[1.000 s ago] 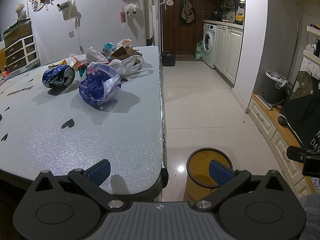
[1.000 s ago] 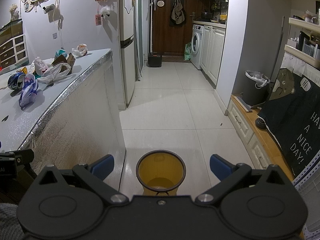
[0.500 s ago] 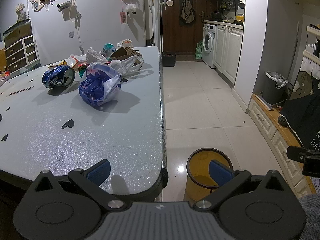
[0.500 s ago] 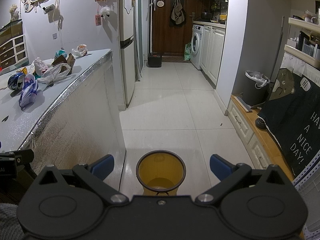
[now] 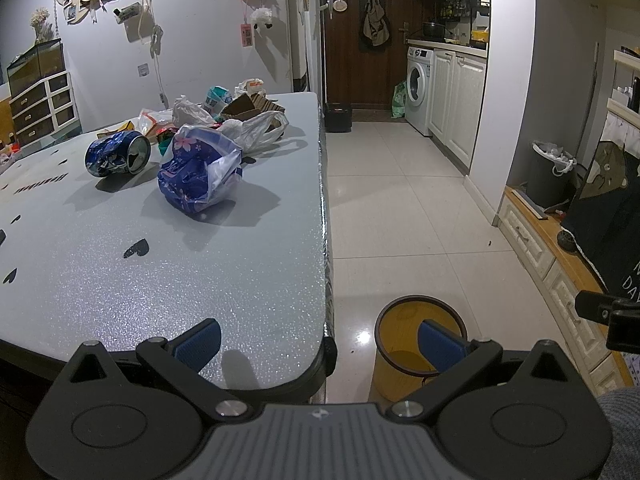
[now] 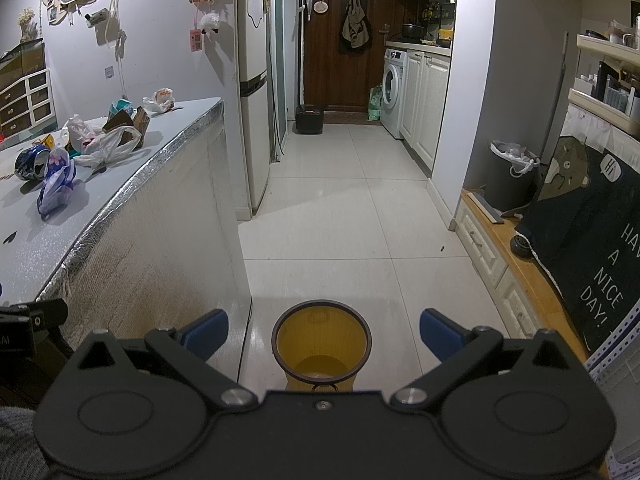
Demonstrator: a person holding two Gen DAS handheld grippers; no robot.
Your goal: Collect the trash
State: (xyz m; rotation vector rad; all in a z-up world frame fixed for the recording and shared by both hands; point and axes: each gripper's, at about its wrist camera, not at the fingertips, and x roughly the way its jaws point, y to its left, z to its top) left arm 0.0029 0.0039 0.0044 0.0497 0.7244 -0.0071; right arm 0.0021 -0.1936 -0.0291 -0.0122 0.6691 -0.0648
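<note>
Trash lies on the grey table (image 5: 168,280): a crushed blue can (image 5: 118,154), a blue flowered plastic bag (image 5: 198,170), a white plastic bag (image 5: 256,128) and a pile of wrappers and cardboard (image 5: 240,104) behind. A yellow bin (image 5: 404,344) stands on the floor by the table's near corner; it also shows in the right wrist view (image 6: 320,344). My left gripper (image 5: 320,344) is open and empty over the table's near edge. My right gripper (image 6: 324,334) is open and empty above the bin.
A white tiled floor (image 6: 344,208) runs to a dark door (image 6: 340,32). A fridge (image 6: 252,92) stands past the table. A washing machine (image 6: 394,80) and cabinets are on the right. A dark lined bin (image 6: 510,170) and a low wooden bench (image 6: 520,264) are on the right.
</note>
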